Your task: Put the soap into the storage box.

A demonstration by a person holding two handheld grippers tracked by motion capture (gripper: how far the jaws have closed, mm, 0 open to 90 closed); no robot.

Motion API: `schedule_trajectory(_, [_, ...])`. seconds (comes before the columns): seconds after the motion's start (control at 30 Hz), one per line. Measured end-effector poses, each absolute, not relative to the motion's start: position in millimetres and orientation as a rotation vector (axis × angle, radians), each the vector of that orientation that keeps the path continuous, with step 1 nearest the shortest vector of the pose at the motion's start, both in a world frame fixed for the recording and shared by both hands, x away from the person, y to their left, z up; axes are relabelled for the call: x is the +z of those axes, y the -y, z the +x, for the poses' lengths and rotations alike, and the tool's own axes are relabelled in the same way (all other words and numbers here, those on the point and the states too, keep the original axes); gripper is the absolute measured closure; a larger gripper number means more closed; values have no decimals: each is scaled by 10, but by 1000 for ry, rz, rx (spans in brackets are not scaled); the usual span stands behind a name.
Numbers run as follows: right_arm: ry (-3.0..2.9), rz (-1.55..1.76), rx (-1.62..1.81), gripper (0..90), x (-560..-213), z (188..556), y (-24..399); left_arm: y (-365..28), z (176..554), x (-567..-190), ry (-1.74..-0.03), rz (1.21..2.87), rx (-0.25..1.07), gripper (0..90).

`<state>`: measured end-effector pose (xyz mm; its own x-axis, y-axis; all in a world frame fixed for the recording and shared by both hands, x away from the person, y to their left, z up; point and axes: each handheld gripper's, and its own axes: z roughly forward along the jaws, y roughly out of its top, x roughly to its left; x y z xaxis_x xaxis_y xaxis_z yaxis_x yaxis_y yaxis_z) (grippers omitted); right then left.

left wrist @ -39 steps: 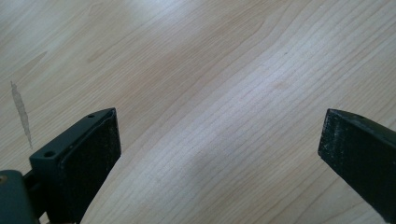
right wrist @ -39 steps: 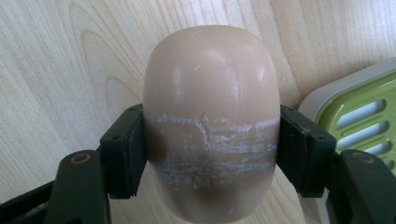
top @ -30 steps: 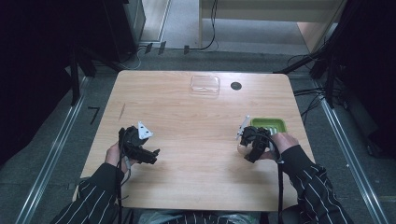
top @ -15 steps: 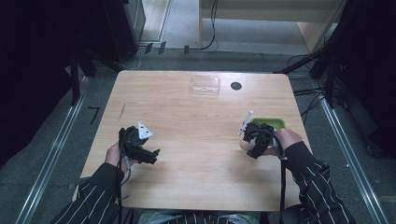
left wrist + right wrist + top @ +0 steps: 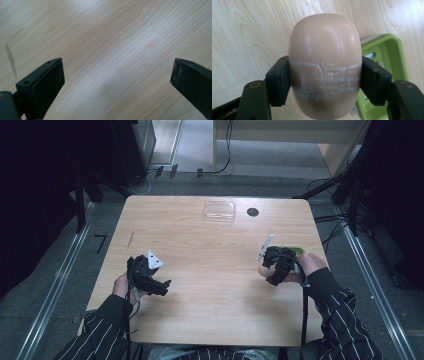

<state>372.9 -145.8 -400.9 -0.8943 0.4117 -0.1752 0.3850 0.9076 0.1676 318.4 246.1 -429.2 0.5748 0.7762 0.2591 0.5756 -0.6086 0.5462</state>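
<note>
Item one, the soap bar [image 5: 325,67]: we record a smooth, rounded, oval block of pale beige-pink, glossy on its upper dome. A band of whitish scuff lines crosses its middle, level with the pads that press on it. In the right gripper view it stands between the two black jaws, which clamp it on both flanks. In the high view we find it as a small pale patch [image 5: 262,268] at the near-left tip of the right gripper [image 5: 272,270], above the right half of the wooden table [image 5: 210,310].

Item two, the green soap dish [image 5: 387,52]: a lime-green tray with a raised rim and a slotted floor, lying on the table just behind and to one side of the soap. In the high view we see a green sliver of it [image 5: 295,250] past the gripper.

Item three, the left gripper [image 5: 117,80]: jaws spread wide, bare wood grain between them. In the high view it rests at the table's left [image 5: 150,277].

Item four, a clear plastic lid or box [image 5: 219,210] and a dark round hole [image 5: 253,212], both at the far edge.

Changes noted: a second ago the right gripper sat over the dish and more of the green tray showed; we now find the gripper nearer the person's side and slightly toward the centre. The left gripper is where it was.
</note>
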Motion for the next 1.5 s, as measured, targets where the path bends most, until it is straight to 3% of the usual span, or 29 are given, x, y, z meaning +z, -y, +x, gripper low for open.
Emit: schedule_trajectory(1.5, [-2820, 599, 175, 334, -3891, 3991, 1697, -2457, 3187, -4297, -1090, 2404, 673, 0])
